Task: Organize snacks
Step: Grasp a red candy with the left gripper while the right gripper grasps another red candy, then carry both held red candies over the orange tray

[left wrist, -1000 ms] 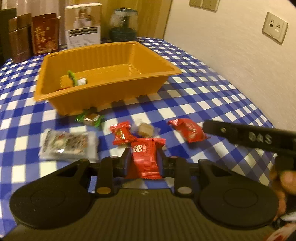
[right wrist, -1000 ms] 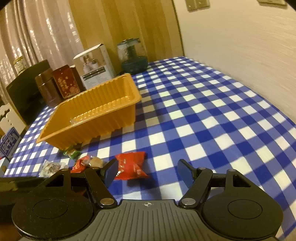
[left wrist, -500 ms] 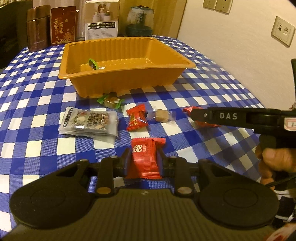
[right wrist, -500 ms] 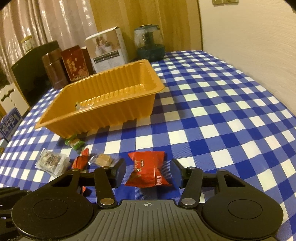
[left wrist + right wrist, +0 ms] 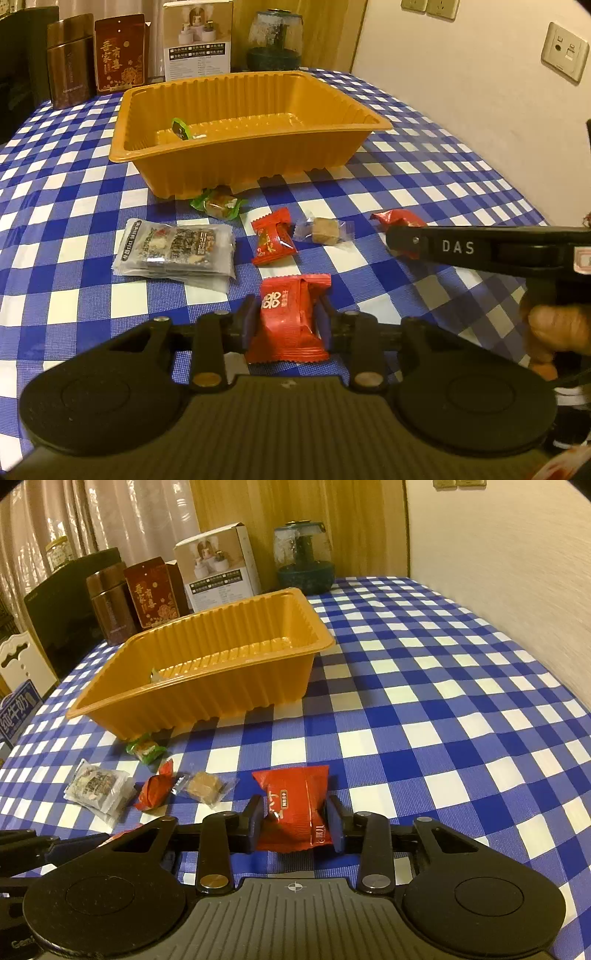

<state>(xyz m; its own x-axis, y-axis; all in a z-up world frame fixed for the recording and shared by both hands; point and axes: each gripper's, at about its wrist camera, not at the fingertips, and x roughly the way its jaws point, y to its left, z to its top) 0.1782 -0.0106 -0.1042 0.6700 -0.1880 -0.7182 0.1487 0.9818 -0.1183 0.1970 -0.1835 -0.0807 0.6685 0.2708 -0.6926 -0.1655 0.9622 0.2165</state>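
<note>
Grippers each pinch a red snack packet: left gripper [image 5: 288, 325] holds one [image 5: 290, 319], right gripper [image 5: 295, 821] another [image 5: 295, 808]. Both sit low over the checked tablecloth [image 5: 443, 701]. Lift clear, then release above the orange tray [image 5: 236, 147].

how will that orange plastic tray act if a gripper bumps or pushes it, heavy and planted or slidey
Probably slidey. The orange tray looks like thin ribbed moulded plastic and holds only a green-wrapped candy, so it is likely light. It sits on a smooth checked tablecloth, so a nudge would likely shift it. Its thin walls may flex if squeezed, and its wide, low shape makes tipping unlikely.
</note>
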